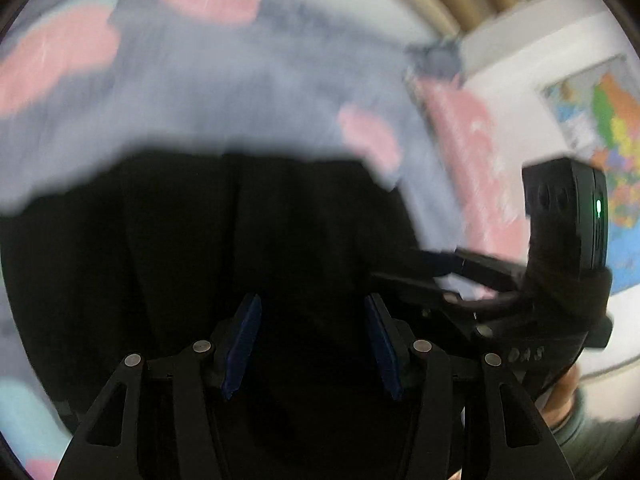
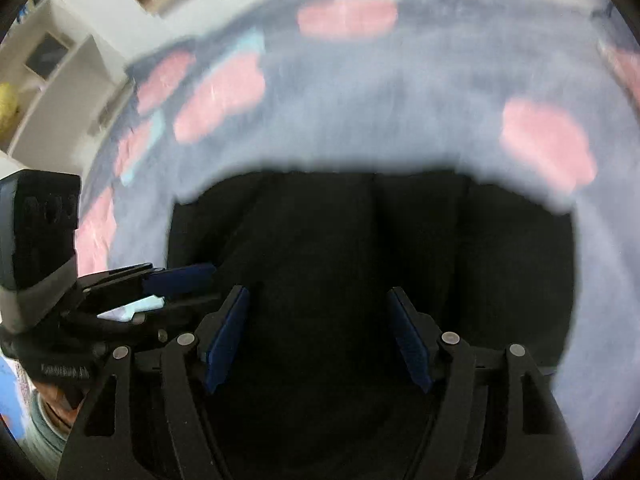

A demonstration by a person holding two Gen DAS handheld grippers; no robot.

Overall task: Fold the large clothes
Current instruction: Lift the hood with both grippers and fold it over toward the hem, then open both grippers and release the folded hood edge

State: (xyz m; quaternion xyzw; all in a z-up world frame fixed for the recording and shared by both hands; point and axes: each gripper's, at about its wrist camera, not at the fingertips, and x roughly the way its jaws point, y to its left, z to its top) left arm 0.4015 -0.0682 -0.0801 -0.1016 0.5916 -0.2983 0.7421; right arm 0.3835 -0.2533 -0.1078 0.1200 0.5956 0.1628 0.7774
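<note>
Black garment (image 1: 248, 240) is lying spread on the patterned grey-and-pink bedcover (image 1: 208, 92), directly beneath both grippers. Left gripper (image 1: 312, 340) is hanging over it with jaws spread, pinching nothing; right gripper (image 2: 318, 340) is doing the same just beside it. Risk from here: dark-on-dark folds are blurring together, so either gripper might be closing on one layer only, or snagging the bedcover too, dragging the fold crooked.

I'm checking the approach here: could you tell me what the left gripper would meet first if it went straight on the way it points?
Most likely the black garment, which fills the view ahead of the left gripper; depth is unclear through the blur.
</note>
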